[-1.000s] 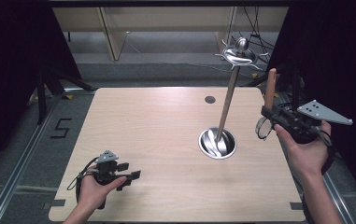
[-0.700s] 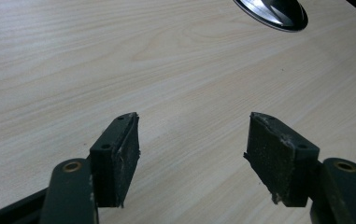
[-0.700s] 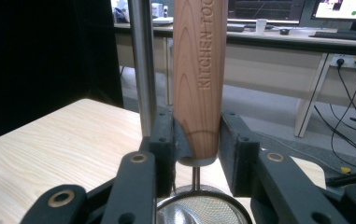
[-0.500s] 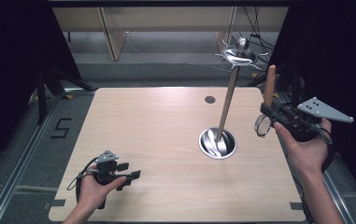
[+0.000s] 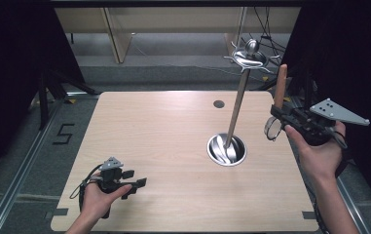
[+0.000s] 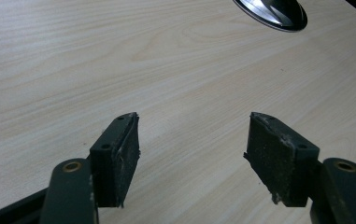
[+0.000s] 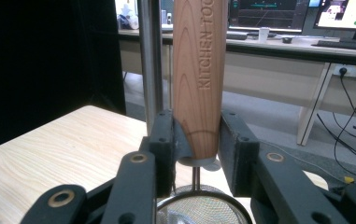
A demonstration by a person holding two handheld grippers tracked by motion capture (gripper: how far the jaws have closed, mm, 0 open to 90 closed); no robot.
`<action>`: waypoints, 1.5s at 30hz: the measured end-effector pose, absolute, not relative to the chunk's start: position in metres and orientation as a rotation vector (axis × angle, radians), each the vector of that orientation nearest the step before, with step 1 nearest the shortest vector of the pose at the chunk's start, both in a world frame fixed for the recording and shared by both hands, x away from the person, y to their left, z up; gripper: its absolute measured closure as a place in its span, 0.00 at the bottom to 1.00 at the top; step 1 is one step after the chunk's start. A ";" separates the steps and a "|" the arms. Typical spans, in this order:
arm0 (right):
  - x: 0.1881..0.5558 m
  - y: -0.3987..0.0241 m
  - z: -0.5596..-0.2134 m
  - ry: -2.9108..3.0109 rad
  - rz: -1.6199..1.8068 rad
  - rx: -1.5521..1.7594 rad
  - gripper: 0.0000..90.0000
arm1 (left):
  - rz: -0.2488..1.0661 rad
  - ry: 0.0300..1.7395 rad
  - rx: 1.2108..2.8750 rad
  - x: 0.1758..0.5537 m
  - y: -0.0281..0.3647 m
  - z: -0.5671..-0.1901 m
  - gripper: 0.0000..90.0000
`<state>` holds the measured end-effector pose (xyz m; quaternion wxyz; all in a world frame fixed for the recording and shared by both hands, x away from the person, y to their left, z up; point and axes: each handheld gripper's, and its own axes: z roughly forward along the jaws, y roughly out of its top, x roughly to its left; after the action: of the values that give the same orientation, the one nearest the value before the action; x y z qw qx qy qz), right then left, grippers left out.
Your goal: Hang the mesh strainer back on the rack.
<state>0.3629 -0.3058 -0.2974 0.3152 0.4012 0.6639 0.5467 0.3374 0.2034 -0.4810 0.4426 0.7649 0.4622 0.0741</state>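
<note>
The wooden-handled strainer [image 7: 199, 79] stands upright in the middle of the right gripper view; its handle is a smooth, pale reddish-brown wood with curved grain lines, rounded and slightly narrower at the lower end, with the words "KITCHEN TOO" pressed into it and running lengthwise up toward the top edge of the frame; below the handle a grey collar and a thin metal stem lead down to a round wire rim holding fine silver mesh at the bottom centre of that view. In the high view the strainer [image 5: 279, 90] sits at the right of the frame, handle pointing up and the small mesh ring hanging at the lower left of the jaws, above the right edge of the table [image 5: 163, 136].

The right gripper [image 7: 196, 140] has its two black jaws pressed against either side of the handle's lower end, clamping it; in the high view the right gripper [image 5: 283, 114] is held in a hand at the right edge.

Left of it in the high view a metal stand [image 5: 236, 112] rises at a slant from a round shiny base to a hooked top near the upper centre.

The left gripper [image 6: 192, 154] holds its jaws wide apart with nothing between them, over bare light wood; in the high view the left gripper [image 5: 135, 184] lies at the lower left.
</note>
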 end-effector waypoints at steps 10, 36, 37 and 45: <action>0.362 -0.304 -0.292 1.753 1.442 1.038 0.78 | 0.184 1.146 1.898 0.337 0.203 -0.481 0.38; 0.358 -0.296 -0.286 1.773 1.471 1.000 0.78 | 0.186 1.151 1.889 0.337 0.203 -0.480 0.38; 0.358 -0.296 -0.286 1.772 1.469 0.991 0.78 | 0.186 1.152 1.886 0.337 0.203 -0.481 0.38; 0.358 -0.295 -0.287 1.778 1.473 0.998 0.78 | 0.185 1.151 1.894 0.338 0.203 -0.481 0.38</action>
<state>0.3580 -0.2949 -0.2866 0.3080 0.3774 0.6726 0.5570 0.3376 0.2026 -0.4810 0.4428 0.7634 0.4642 0.0746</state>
